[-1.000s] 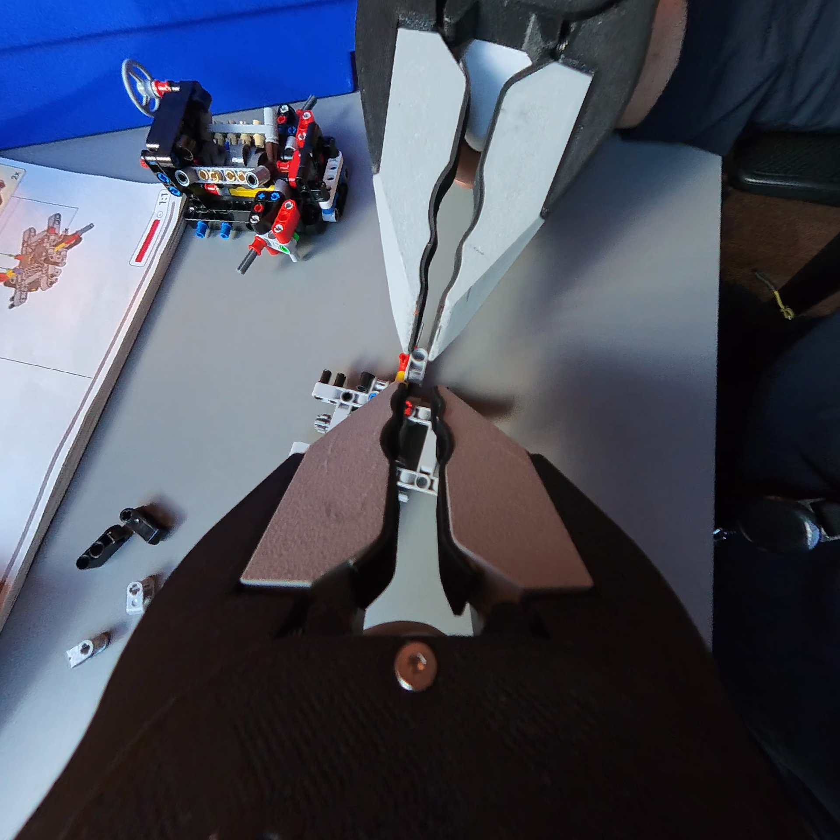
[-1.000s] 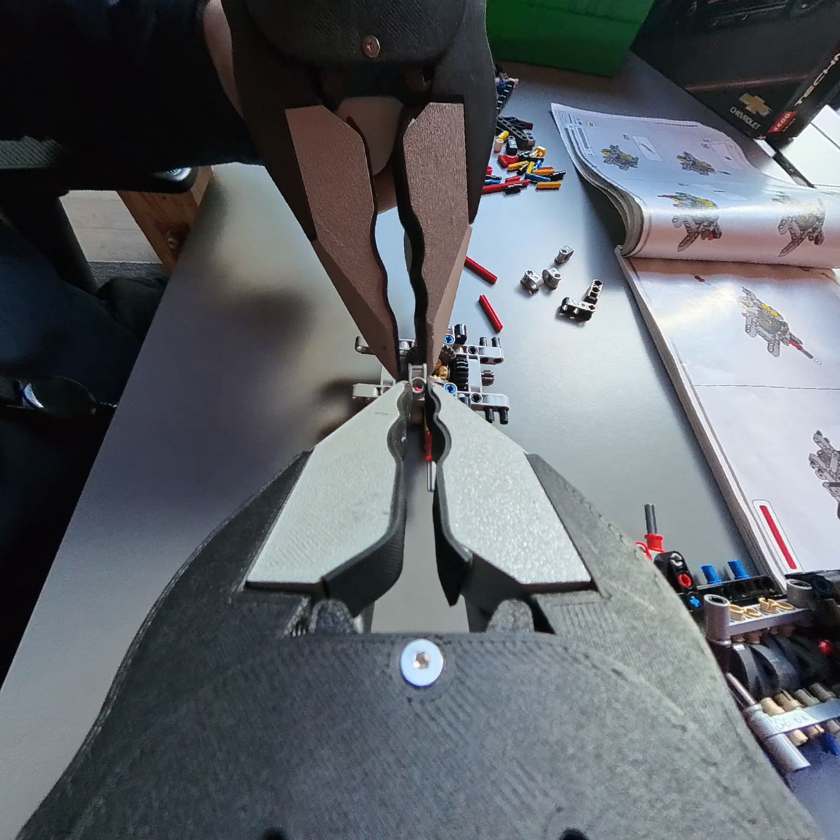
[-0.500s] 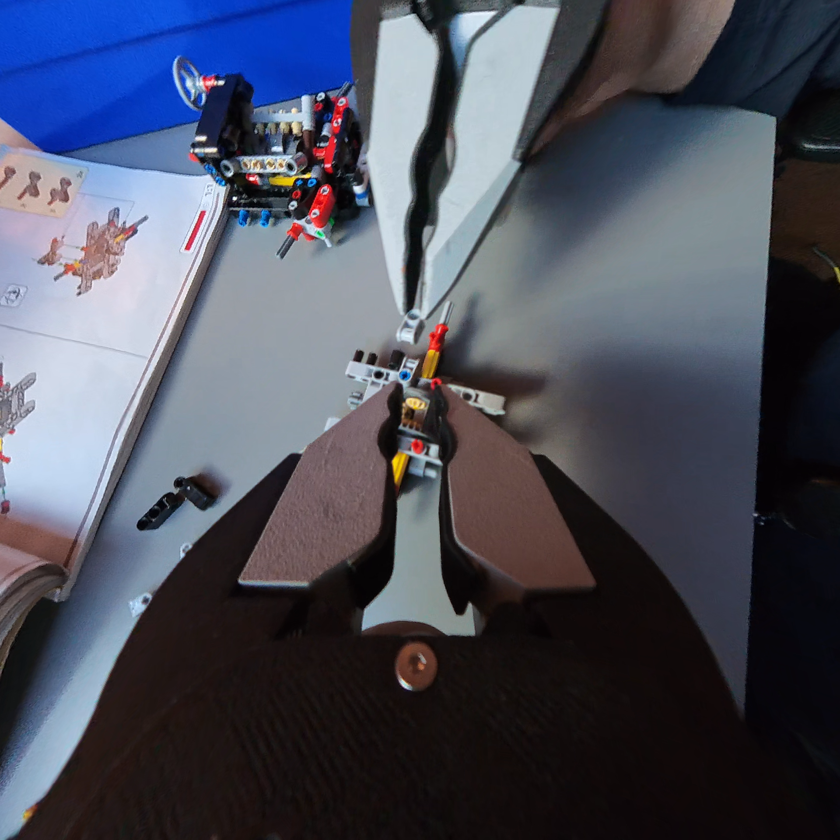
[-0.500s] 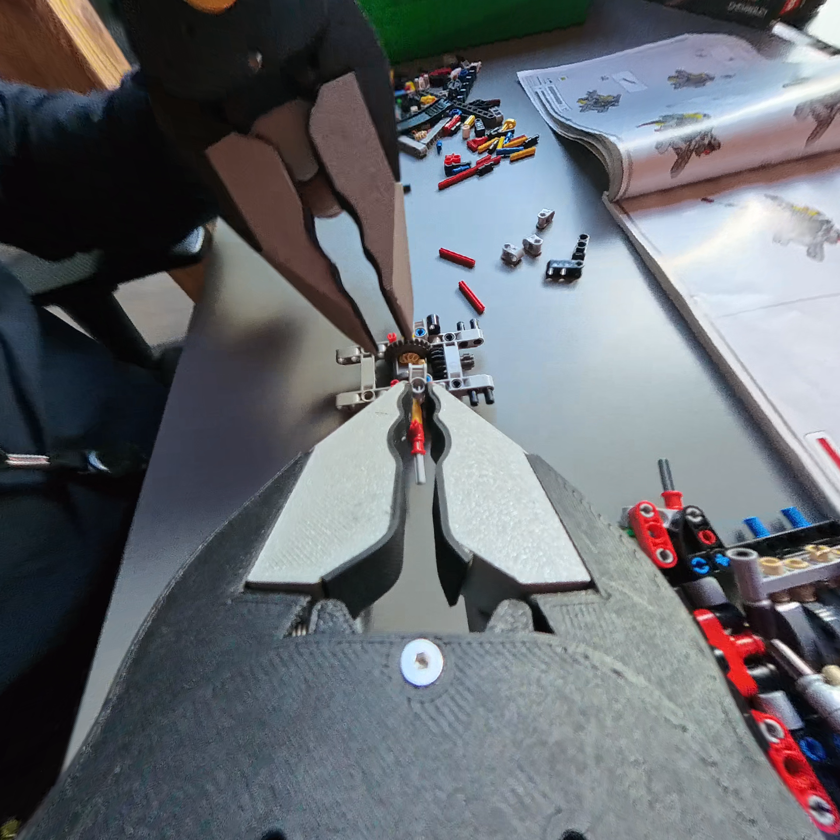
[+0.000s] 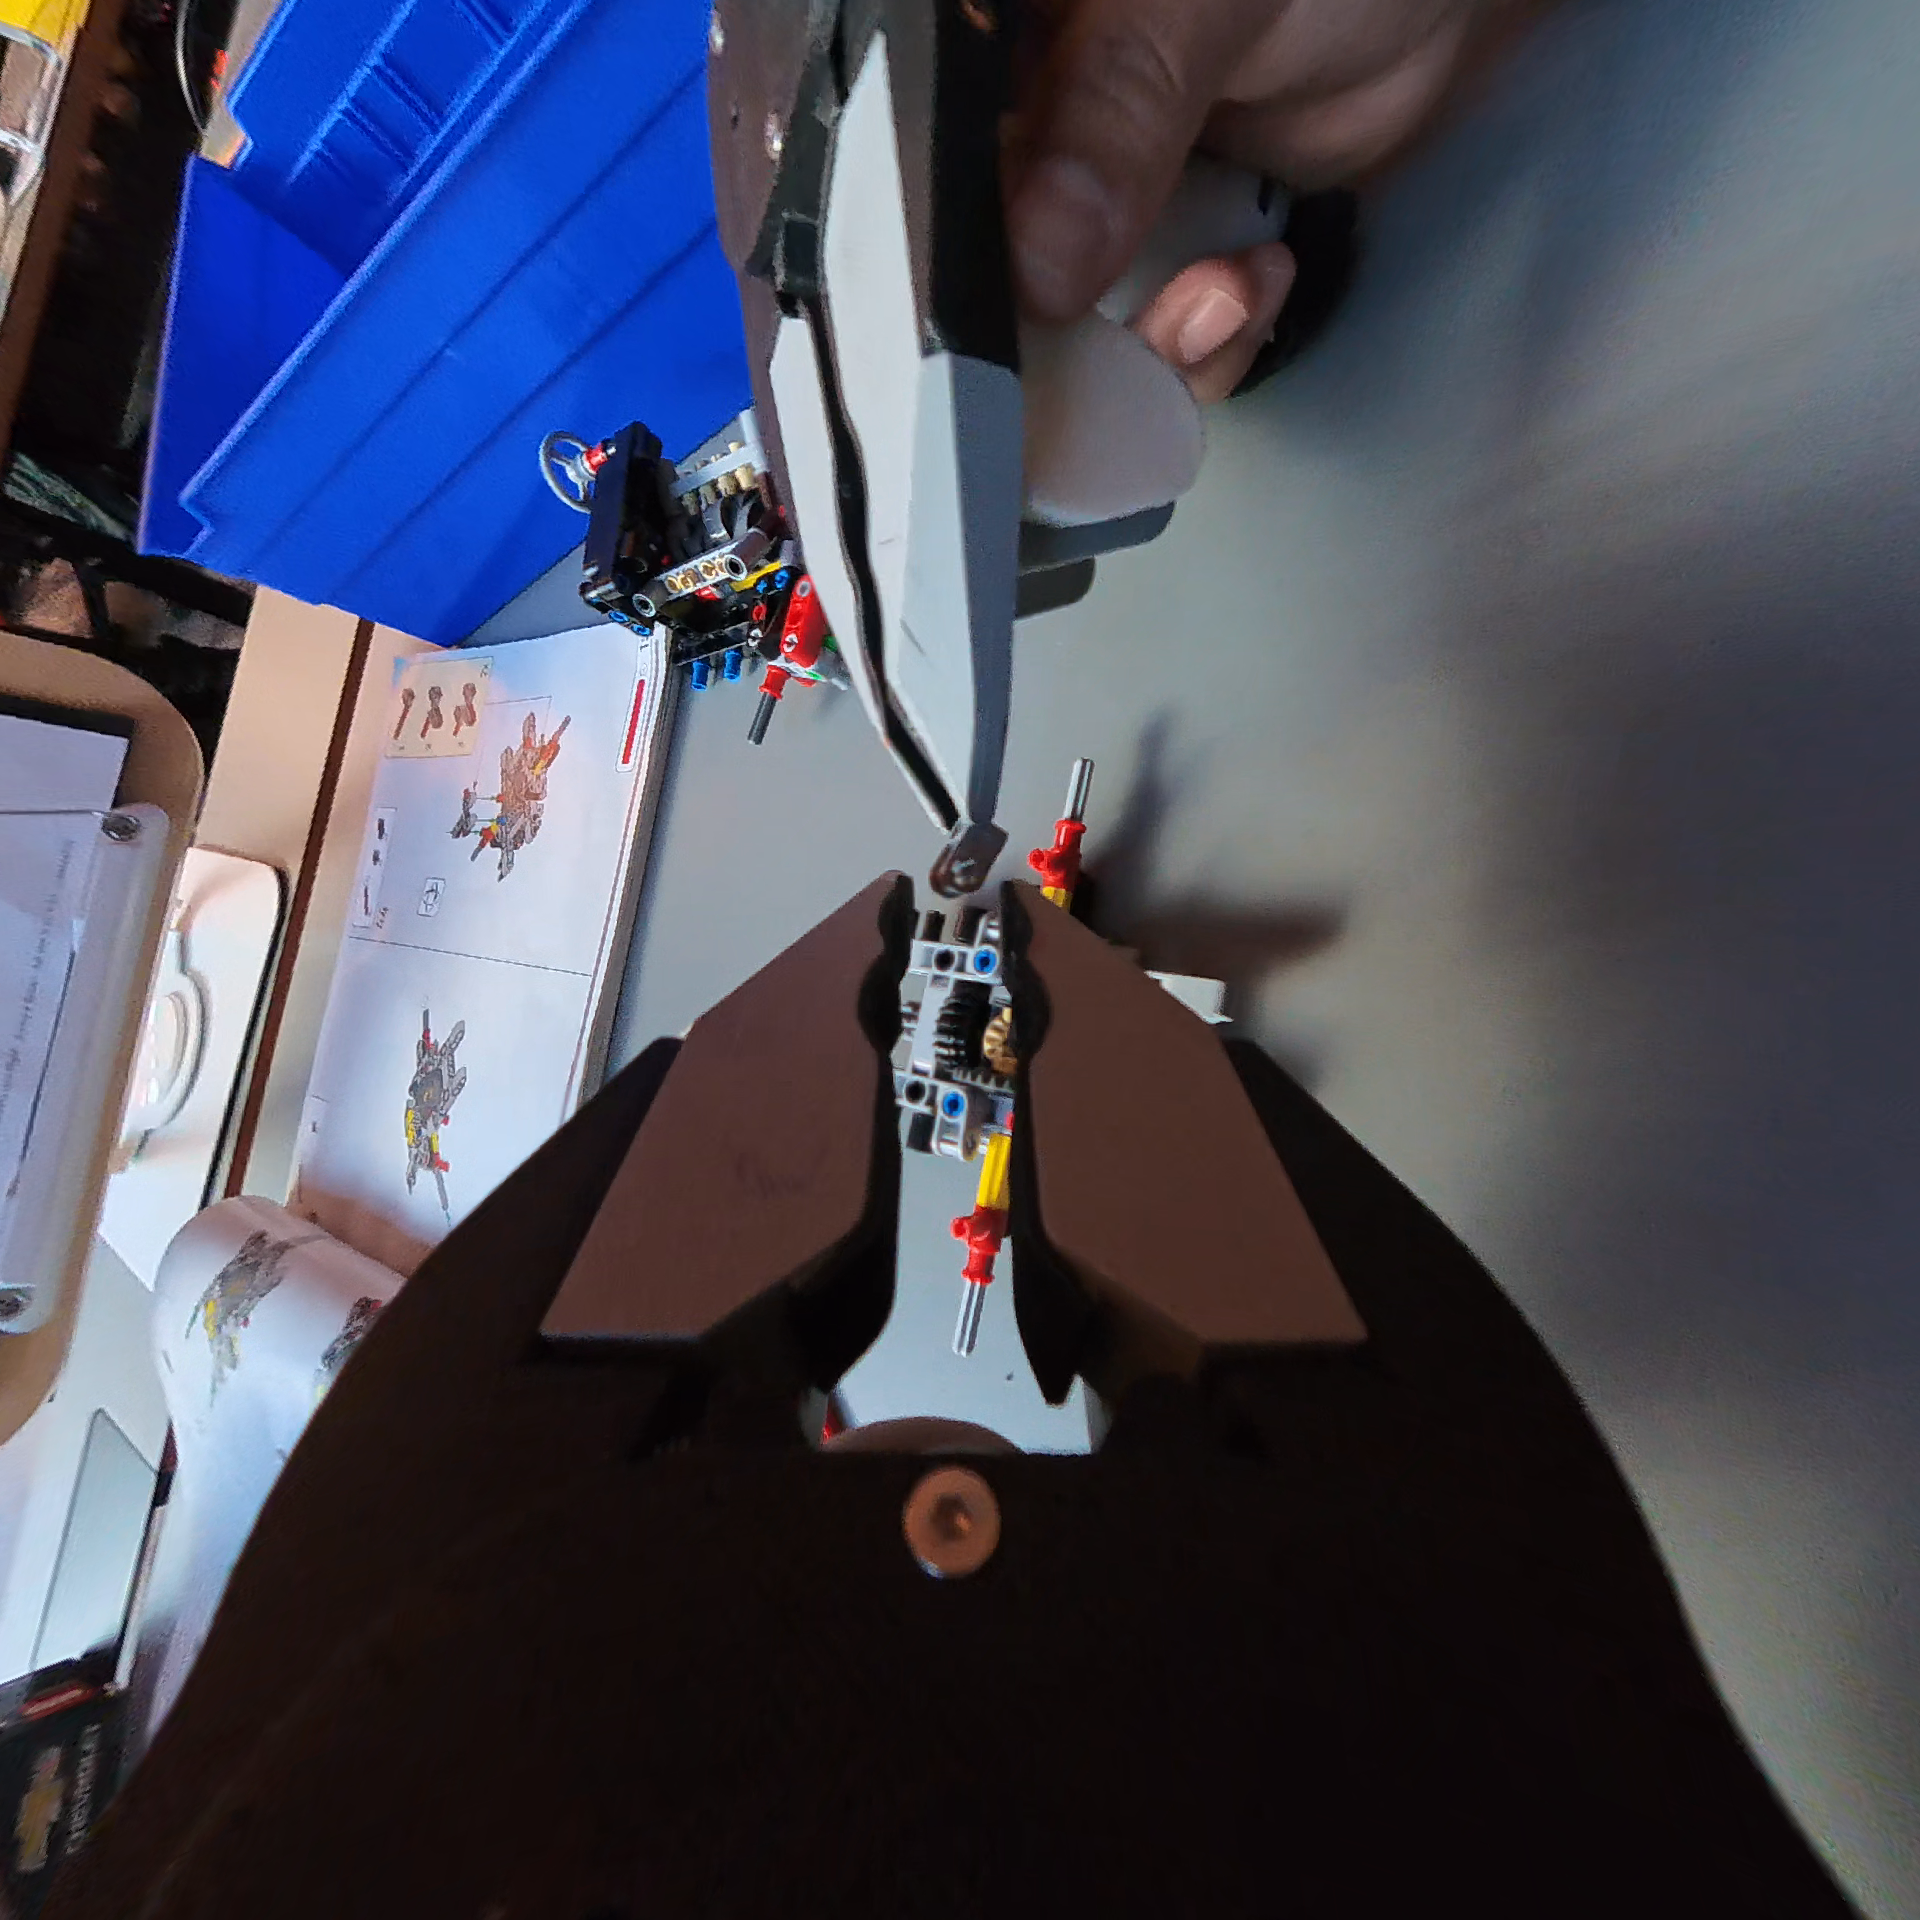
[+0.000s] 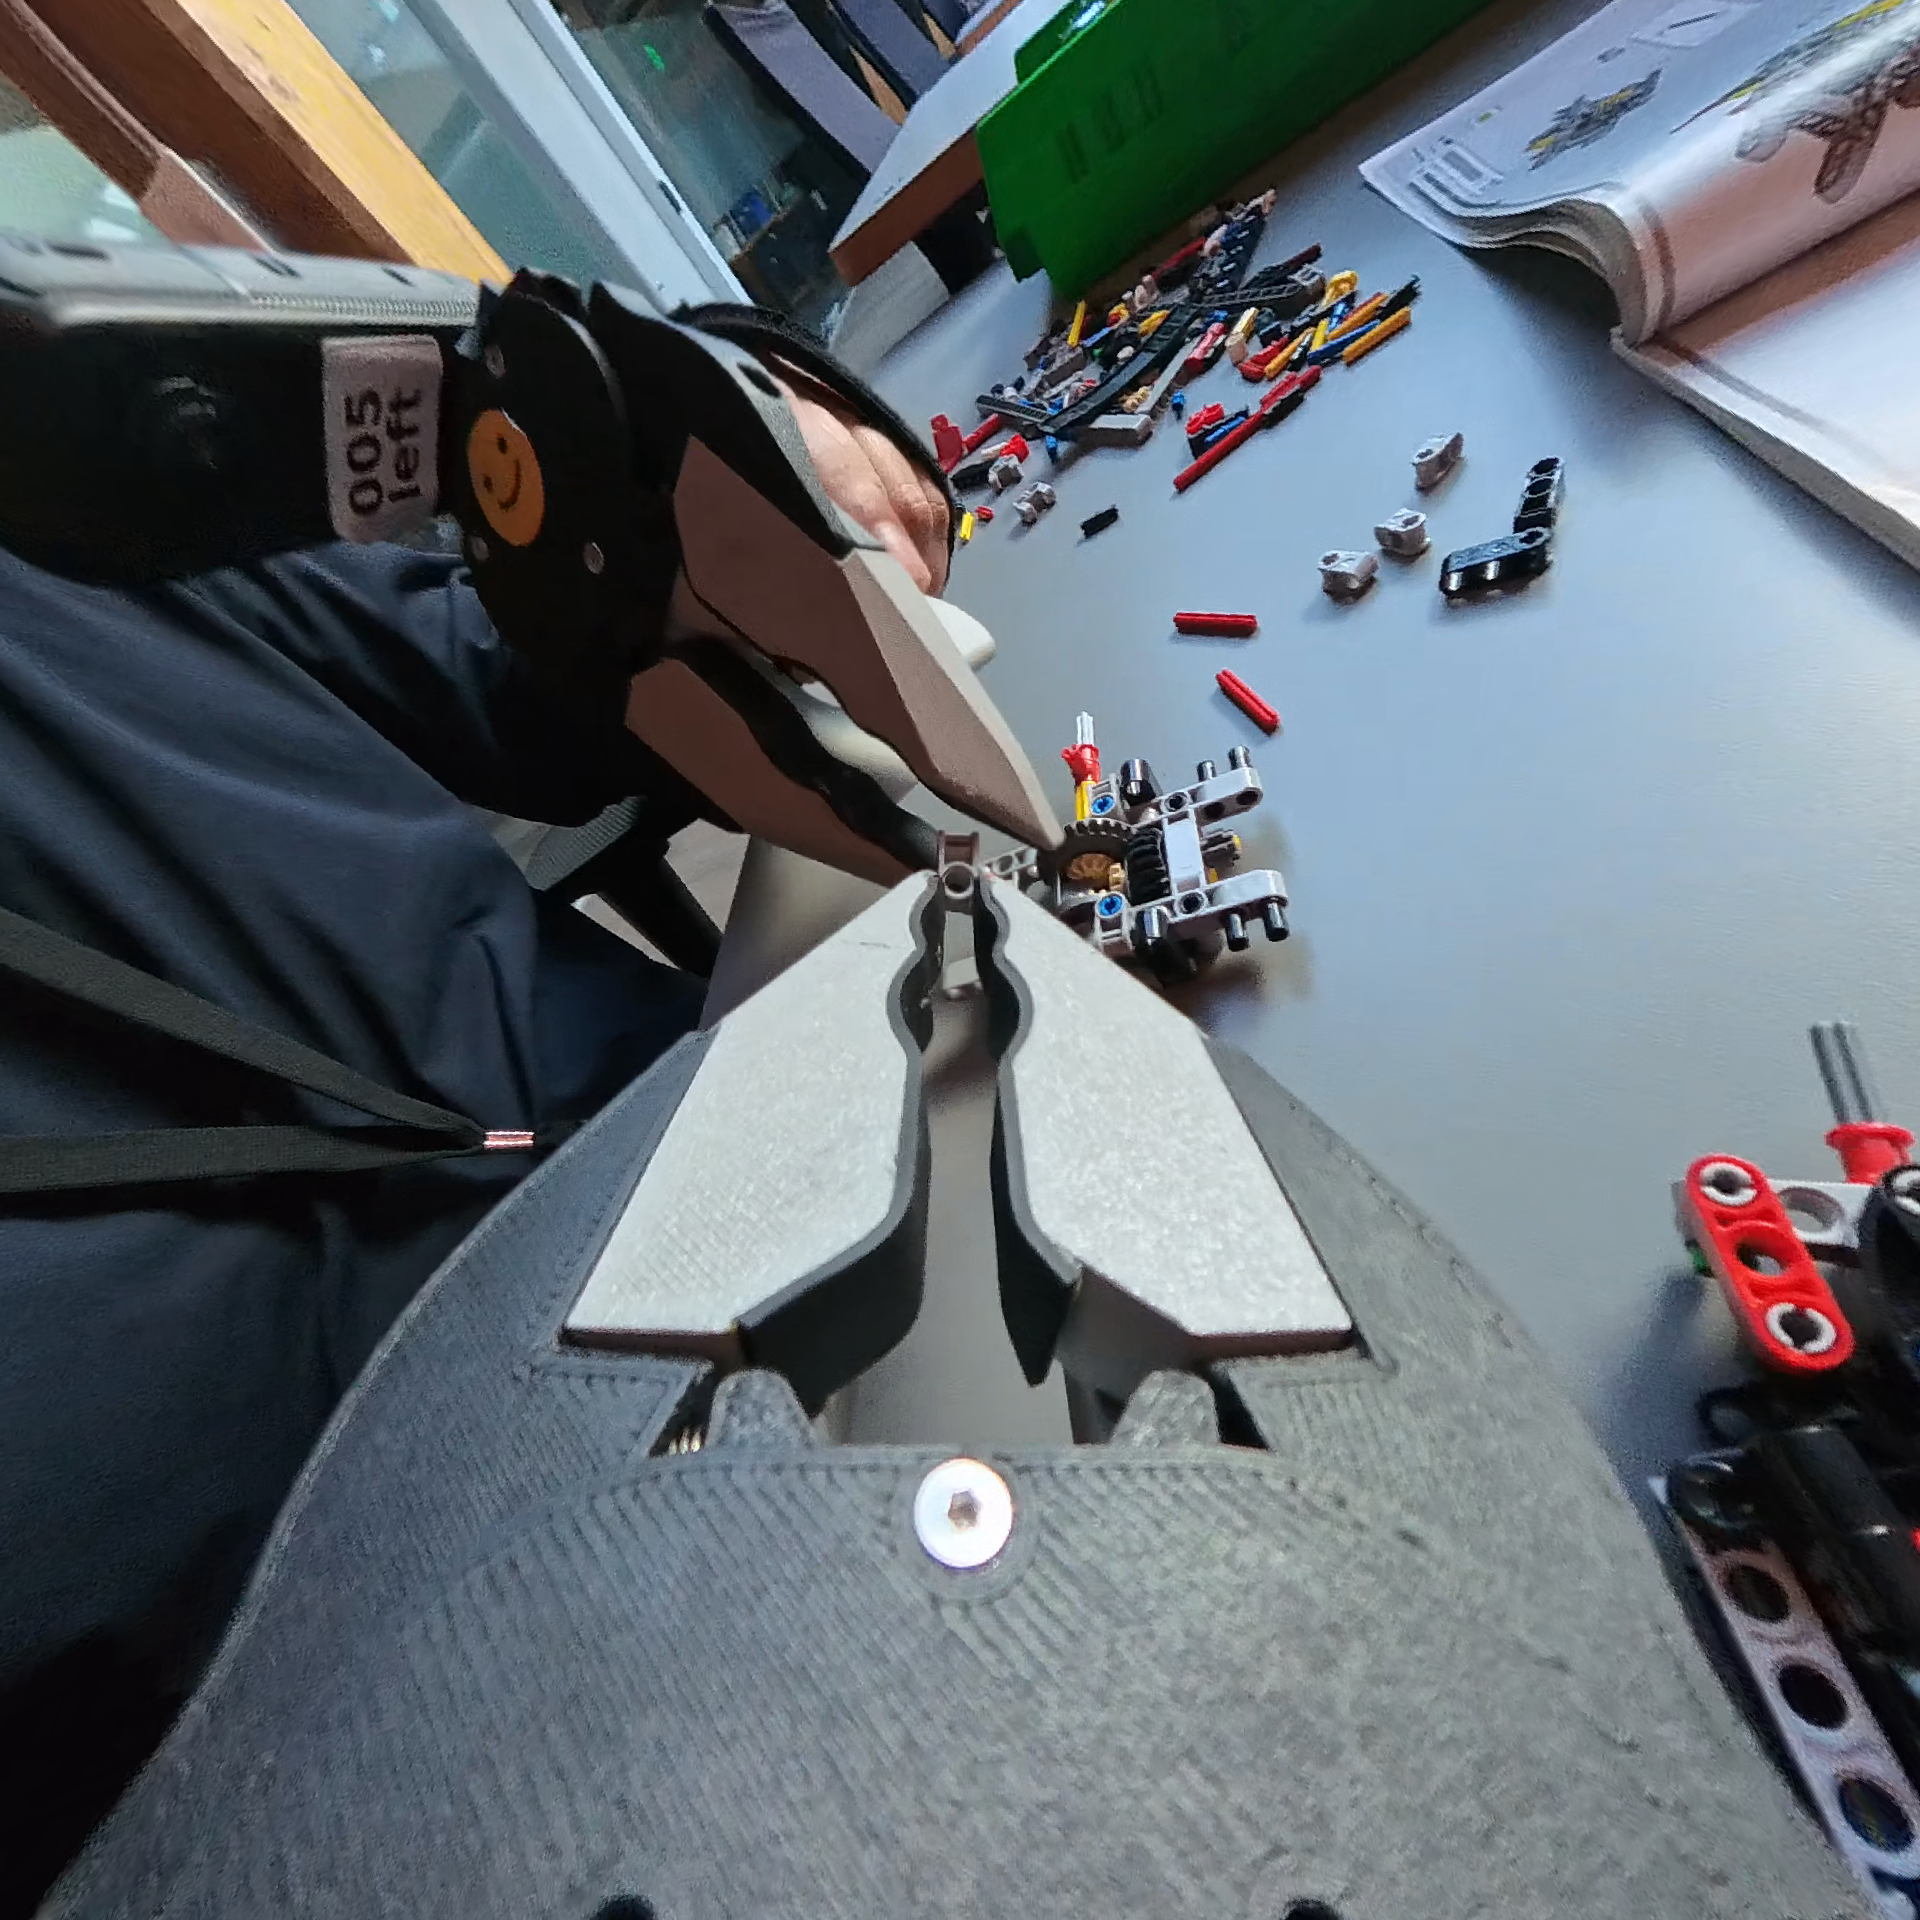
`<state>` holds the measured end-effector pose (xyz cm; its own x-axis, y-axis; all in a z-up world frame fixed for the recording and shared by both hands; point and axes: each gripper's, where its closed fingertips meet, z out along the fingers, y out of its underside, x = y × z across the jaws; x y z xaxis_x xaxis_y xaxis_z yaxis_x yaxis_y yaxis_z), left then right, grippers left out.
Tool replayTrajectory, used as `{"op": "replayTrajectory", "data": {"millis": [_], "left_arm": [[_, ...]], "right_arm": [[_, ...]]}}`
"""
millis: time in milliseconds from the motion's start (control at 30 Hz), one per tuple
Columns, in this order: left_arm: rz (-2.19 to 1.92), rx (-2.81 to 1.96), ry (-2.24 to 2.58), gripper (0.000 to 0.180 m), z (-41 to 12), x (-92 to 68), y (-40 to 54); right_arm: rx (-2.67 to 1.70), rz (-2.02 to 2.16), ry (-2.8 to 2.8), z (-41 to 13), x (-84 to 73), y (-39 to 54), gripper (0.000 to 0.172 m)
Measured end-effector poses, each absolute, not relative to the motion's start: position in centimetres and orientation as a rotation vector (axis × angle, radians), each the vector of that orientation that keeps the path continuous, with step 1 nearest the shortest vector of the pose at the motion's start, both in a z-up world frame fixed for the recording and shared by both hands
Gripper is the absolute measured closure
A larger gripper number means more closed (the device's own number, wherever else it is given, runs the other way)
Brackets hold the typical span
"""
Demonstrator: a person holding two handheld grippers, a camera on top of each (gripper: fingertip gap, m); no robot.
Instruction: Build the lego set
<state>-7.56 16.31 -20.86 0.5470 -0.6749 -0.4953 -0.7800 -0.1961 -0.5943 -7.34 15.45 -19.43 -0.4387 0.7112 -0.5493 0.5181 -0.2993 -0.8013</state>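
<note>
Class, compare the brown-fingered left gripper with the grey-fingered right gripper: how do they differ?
The left gripper has brown fingers, the right gripper grey ones. The left gripper's fingers stand apart, flanking a small grey gear assembly; the right gripper's are nearly shut, tips pinching a tiny dark grey connector. Both are hand-held, with wavy black pads, their tips almost meeting.

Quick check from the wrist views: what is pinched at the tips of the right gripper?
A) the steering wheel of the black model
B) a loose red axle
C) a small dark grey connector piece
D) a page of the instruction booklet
C: the right gripper has its grey fingertips shut on a small dark grey connector piece, held just clear of the gear assembly that sits between the left gripper's fingers.
</note>
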Motion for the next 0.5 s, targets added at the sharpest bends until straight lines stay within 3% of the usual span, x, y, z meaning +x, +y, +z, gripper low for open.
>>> {"op": "replayTrajectory", "data": {"millis": [233,500], "left_arm": [[0.2,-1.899,1.206,0.174,-21.0,-7.5,16.3],[-0.19,-2.068,1.026,0.165,-21.1,-8.1,15.3]], "right_arm": [[-1.566,1.804,-1.769,-19.7,-7.3,15.5,0.169],[-1.517,1.699,-1.764,-19.5,-7.4,16.2,0.17]]}}
